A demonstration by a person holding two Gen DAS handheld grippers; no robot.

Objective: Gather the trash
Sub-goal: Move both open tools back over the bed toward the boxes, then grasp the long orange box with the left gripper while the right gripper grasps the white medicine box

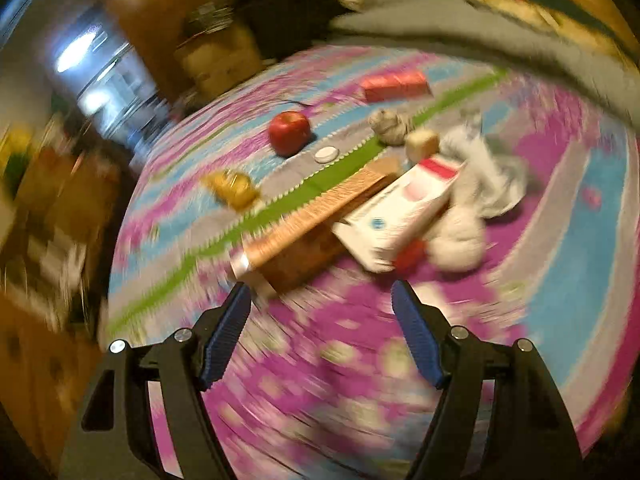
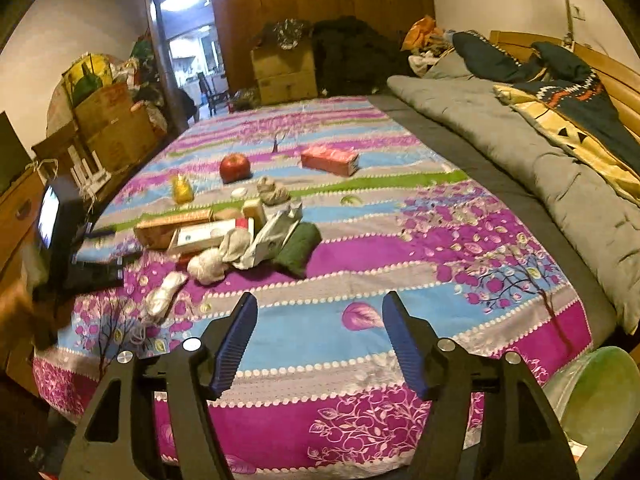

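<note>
1. My left hand-held gripper [image 1: 320, 300] is spread and empty; the trash heap lies just ahead at 12 o'clock on the bed [image 1: 560, 208].
2. The nearest piece, a brown carton [image 1: 316, 216], runs long from 7 to 1 o'clock, its near end by my left finger.
3. My right hand-held gripper [image 2: 318, 312] is spread, empty, and farther off; the heap sits at its 11 o'clock.
4. White carton [image 1: 400, 212]: stiff card. Paper wads [image 1: 460, 244]: soft, crumpled. Apple [image 1: 289, 131]: smooth, round.

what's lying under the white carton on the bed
The white carton leans on a brown box; a small red thing peeks from beneath. Anything else underneath is covered.
</note>
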